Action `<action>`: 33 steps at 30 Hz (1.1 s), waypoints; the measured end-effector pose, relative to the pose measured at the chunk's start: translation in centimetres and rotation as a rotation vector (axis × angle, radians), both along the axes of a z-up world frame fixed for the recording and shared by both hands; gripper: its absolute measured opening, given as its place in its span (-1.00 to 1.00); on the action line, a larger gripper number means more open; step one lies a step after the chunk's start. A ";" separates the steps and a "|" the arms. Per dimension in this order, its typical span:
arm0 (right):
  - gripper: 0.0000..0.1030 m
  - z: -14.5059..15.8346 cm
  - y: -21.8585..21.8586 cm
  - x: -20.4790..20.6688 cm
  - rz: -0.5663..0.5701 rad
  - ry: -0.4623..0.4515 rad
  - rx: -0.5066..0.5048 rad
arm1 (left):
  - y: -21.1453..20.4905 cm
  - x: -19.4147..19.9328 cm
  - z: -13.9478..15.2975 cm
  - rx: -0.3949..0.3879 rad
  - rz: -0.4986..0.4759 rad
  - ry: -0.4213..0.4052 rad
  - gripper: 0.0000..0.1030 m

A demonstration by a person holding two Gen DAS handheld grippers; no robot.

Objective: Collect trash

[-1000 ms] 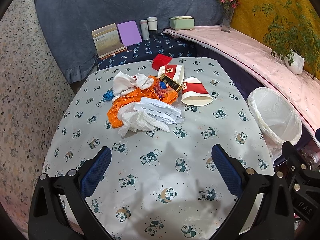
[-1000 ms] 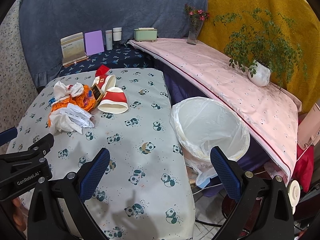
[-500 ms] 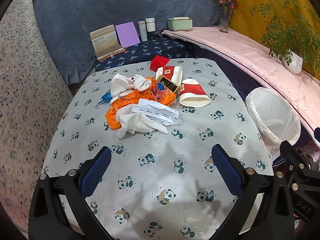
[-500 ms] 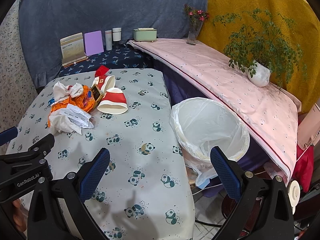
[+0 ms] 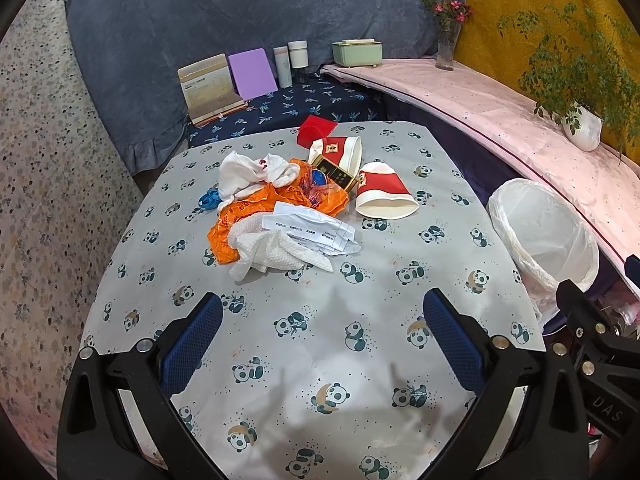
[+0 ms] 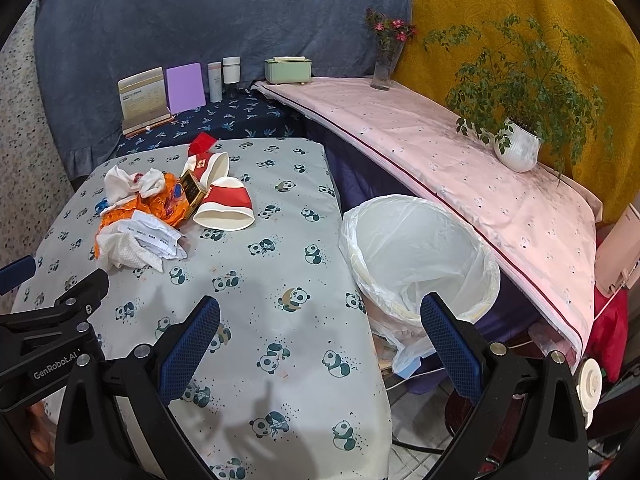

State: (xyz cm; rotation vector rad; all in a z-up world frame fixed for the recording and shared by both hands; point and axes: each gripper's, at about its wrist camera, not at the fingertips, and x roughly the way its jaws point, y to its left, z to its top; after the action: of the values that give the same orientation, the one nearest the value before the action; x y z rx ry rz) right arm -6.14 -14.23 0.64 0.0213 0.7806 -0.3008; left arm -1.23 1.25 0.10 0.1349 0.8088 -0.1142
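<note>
Left wrist view: nothing collected yet, judging by the heap. Trash pile sits whole at frame centre on the panda tablecloth, with orange wrapper, white tissues, paper slips and red-white cups. Lined bin, centre-right in the right wrist view, looks empty. All pickups remain. Left gripper hovers low in frame, jaws spread, holding nothing. Right gripper likewise wide apart, poised between table edge and bin.
</note>
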 end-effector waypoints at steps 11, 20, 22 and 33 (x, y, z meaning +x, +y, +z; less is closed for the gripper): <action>0.87 -0.2 0.5 0.8 -0.014 -0.019 0.002 | 0.9 0.6 -0.4 -0.027 -0.006 0.023 0.86; 0.87 -0.5 1.8 2.3 -0.003 -0.018 -0.016 | 2.5 2.0 -1.4 -0.044 0.014 0.045 0.86; 0.87 -0.6 2.1 2.7 -0.001 -0.018 -0.019 | 2.9 2.3 -1.6 -0.047 0.019 0.045 0.86; 0.87 -2.1 4.2 5.9 0.034 -0.003 -0.028 | 7.0 5.9 -4.2 -0.066 0.060 0.054 0.86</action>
State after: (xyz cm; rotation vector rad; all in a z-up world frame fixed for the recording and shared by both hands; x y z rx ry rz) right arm -0.23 -10.01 -1.47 -0.0176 0.7732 -0.2789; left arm 4.72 8.25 -4.05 0.0453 0.8611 -0.0880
